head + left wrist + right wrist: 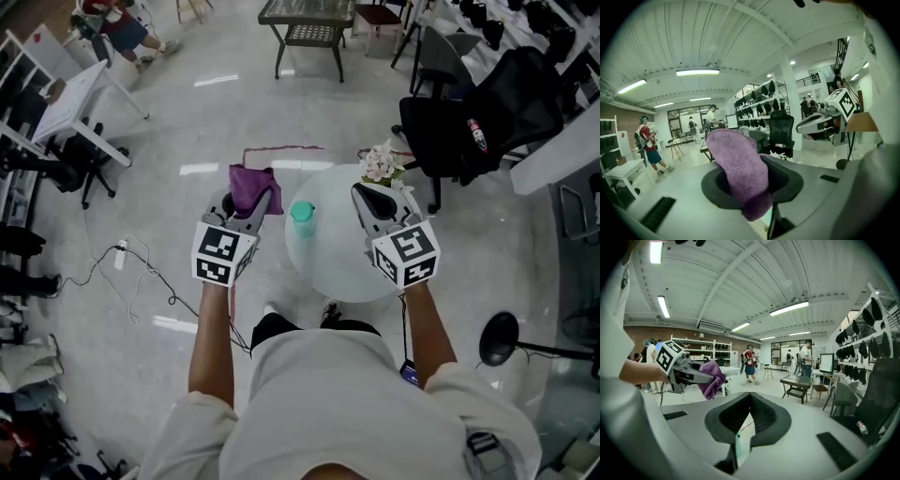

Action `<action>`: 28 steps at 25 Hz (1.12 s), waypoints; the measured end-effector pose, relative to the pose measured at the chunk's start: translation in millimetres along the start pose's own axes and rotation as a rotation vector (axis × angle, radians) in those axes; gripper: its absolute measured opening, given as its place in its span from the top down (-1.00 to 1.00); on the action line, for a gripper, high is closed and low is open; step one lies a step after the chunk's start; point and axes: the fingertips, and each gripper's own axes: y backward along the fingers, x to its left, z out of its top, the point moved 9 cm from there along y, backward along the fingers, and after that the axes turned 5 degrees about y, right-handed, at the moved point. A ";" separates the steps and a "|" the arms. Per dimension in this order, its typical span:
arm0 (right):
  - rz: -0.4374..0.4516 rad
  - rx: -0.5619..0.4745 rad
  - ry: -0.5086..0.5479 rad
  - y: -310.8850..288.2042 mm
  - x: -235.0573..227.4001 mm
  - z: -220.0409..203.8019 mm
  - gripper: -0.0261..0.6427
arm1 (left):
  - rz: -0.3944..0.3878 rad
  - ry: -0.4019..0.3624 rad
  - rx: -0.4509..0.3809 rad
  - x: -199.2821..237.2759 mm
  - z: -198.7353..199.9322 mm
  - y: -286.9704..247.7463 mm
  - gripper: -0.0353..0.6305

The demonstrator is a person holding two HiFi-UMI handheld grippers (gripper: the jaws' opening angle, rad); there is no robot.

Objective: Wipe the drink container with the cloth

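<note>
In the left gripper view the cloth covers the gap between the fingers, hiding what lies past them. The right gripper view shows only a teal sliver of the drink container beneath the fingers. In the head view the right gripper covers part of the table rim.

Large open workspace, office-like lab, indicated by polished floor, ceiling strip lights, shelves stocked with dark gear (items not identifiable), black office chair, white desk, people seen standing about.
</note>
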 end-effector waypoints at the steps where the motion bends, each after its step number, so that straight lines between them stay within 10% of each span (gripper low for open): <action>1: 0.005 0.013 -0.004 -8.3 4.0 -3.8 0.88 | -0.018 -0.005 0.011 5.9 -4.0 -7.1 0.54; 16: 0.115 0.413 -0.027 -142.7 77.2 -93.8 -0.30 | -0.586 -0.017 0.213 76.6 -98.5 -133.9 0.54; 28: 0.028 0.599 0.026 -187.6 91.7 -132.9 -0.09 | -0.914 -0.008 0.345 53.5 -158.5 -202.7 0.54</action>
